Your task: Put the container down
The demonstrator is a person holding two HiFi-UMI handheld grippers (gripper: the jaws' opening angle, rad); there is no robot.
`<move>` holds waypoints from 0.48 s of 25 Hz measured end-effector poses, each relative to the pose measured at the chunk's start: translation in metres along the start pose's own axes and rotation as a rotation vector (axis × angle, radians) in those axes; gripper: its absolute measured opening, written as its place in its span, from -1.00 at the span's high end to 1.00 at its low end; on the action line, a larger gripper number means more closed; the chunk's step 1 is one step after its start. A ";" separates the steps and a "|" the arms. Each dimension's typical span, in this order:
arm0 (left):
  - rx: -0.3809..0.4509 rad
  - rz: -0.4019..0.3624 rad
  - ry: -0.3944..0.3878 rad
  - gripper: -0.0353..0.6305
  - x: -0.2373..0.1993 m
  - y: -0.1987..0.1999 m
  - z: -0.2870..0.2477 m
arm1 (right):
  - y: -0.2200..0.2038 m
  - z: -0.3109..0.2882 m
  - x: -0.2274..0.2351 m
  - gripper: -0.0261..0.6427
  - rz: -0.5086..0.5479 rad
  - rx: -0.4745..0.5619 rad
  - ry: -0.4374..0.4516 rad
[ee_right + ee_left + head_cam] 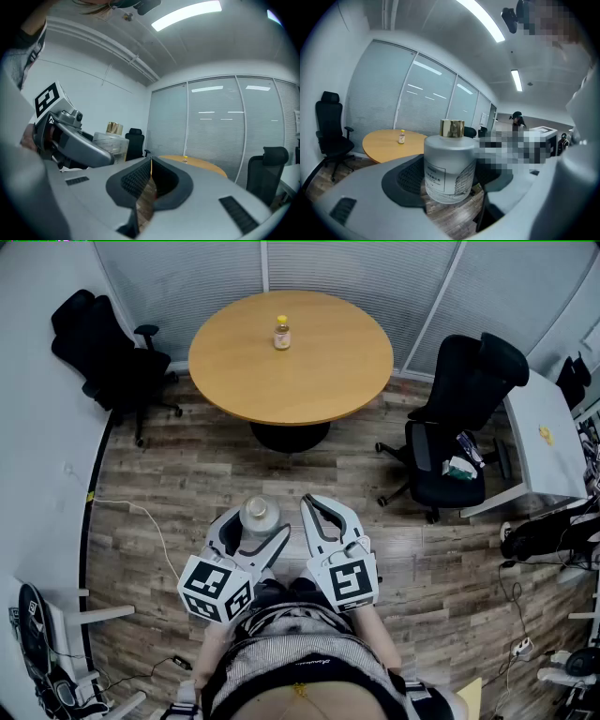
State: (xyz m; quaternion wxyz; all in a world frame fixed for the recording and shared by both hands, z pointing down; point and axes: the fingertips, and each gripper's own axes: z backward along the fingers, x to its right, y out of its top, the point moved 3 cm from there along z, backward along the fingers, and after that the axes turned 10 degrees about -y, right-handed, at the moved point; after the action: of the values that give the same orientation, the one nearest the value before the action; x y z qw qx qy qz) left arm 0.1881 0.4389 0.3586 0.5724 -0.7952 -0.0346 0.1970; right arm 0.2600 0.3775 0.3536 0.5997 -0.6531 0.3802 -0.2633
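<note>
- The container [260, 515], a frosted white jar with a gold cap [452, 128] and a printed label, stood upright between the jaws of the left gripper [255, 532], up in the air above the wood floor [178, 484] and close in front of the person.
- The left gripper's jaws were clamped on the jar's sides, spread wide around its body.
- The right gripper [315, 506] sat just beside it on the right, its jaws pressed together with nothing between them.
- In the right gripper view the jar showed off to the left, apart from that gripper.
- Well ahead stood a round wooden table [319, 367] with a small yellow-capped bottle [281, 333] on it.
- A black office chair [103, 352] was left of the table and another [459, 427] to its right, near a white desk [548, 442].
</note>
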 end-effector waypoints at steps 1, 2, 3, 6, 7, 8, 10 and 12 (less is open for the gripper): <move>-0.001 -0.002 0.000 -0.13 0.000 0.000 -0.001 | 0.000 0.000 0.001 0.85 0.000 -0.003 0.001; -0.002 -0.004 0.000 -0.13 0.000 0.001 -0.001 | -0.001 0.000 0.001 0.85 0.001 -0.005 0.002; -0.002 -0.005 0.001 -0.13 0.000 0.001 -0.002 | -0.001 -0.001 0.002 0.85 0.000 -0.006 0.004; -0.002 -0.009 0.001 -0.13 0.001 0.002 -0.005 | 0.000 -0.002 0.006 0.85 0.008 0.024 0.014; -0.001 -0.009 0.000 -0.13 0.002 0.002 -0.007 | 0.000 -0.001 0.008 0.85 0.014 0.043 0.017; -0.001 -0.009 -0.001 -0.13 0.002 0.002 -0.008 | -0.001 0.000 0.011 0.85 0.013 0.055 0.017; 0.000 -0.009 -0.001 -0.13 0.004 0.002 -0.009 | -0.004 0.003 0.017 0.85 -0.016 0.053 0.010; 0.005 -0.008 -0.001 -0.13 0.006 0.002 -0.012 | -0.010 0.006 0.023 0.85 -0.036 0.042 0.008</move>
State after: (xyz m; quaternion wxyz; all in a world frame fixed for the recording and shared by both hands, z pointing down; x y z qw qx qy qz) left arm 0.1974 0.4295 0.3584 0.5749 -0.7936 -0.0377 0.1954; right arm 0.2798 0.3620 0.3602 0.6069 -0.6460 0.3651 -0.2848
